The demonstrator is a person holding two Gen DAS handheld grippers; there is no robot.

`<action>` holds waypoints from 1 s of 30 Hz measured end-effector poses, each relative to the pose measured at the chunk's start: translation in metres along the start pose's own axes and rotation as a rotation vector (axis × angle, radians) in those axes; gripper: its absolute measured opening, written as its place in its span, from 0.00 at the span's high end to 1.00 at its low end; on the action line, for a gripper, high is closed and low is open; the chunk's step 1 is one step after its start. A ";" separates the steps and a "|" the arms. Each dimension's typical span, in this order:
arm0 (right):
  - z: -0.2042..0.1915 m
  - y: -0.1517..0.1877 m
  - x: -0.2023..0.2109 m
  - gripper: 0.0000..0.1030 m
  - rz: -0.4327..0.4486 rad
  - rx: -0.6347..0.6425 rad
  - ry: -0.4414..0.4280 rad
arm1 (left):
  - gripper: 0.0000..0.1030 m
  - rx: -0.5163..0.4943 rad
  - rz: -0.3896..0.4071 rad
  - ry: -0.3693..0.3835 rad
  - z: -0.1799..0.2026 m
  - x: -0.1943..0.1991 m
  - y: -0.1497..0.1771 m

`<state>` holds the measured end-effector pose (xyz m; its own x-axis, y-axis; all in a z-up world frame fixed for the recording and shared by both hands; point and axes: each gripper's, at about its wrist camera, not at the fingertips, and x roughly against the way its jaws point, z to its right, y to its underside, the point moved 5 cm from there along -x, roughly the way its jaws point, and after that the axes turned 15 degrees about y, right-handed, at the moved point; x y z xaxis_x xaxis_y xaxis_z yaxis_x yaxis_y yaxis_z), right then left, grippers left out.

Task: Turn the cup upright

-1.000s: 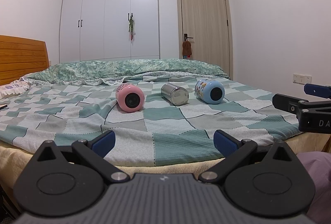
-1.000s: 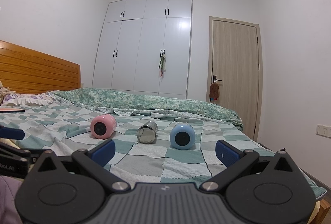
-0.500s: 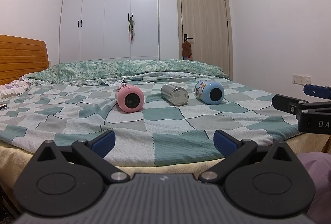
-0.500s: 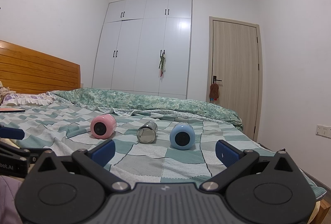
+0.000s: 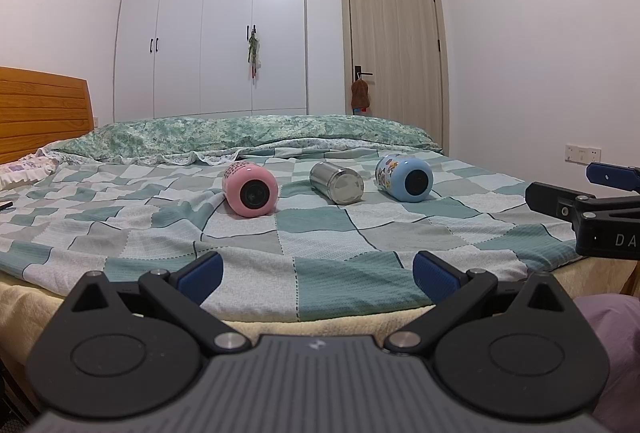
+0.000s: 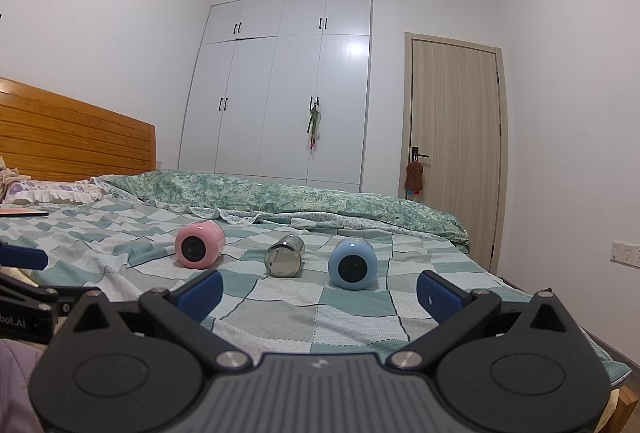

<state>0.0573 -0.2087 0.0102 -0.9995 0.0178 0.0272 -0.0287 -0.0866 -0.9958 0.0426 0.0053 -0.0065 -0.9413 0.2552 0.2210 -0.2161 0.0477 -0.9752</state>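
Three cups lie on their sides on the checked bedspread (image 5: 320, 233): a pink cup (image 5: 251, 189), a steel cup (image 5: 337, 182) and a blue cup with stickers (image 5: 404, 178). They also show in the right wrist view as the pink cup (image 6: 199, 245), the steel cup (image 6: 285, 256) and the blue cup (image 6: 352, 263). My left gripper (image 5: 318, 275) is open and empty, near the bed's front edge, well short of the cups. My right gripper (image 6: 318, 291) is open and empty, also short of them. It shows from the side in the left wrist view (image 5: 592, 205).
A wooden headboard (image 5: 40, 109) stands at the left. A rumpled green quilt (image 5: 260, 137) lies behind the cups. White wardrobes (image 5: 216, 25) and a closed door (image 5: 394, 45) are at the back. A flat dark object (image 6: 24, 213) lies near the pillow.
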 end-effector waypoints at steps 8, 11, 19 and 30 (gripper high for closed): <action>0.000 0.000 0.000 0.00 0.000 0.000 0.000 | 0.00 0.000 0.000 0.000 0.000 0.000 0.000; 0.000 0.000 0.001 0.00 0.000 0.000 0.000 | 0.00 0.001 0.001 0.000 0.000 0.000 0.000; -0.001 0.000 0.001 0.00 -0.002 -0.001 0.000 | 0.00 0.011 -0.003 -0.007 0.000 0.000 -0.002; -0.013 -0.019 -0.034 0.00 -0.041 -0.001 -0.055 | 0.00 0.032 0.002 -0.010 -0.017 -0.012 -0.036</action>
<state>0.0918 -0.1946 0.0268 -0.9968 -0.0330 0.0731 -0.0700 -0.0857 -0.9939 0.0658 0.0170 0.0258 -0.9443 0.2458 0.2190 -0.2219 0.0162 -0.9749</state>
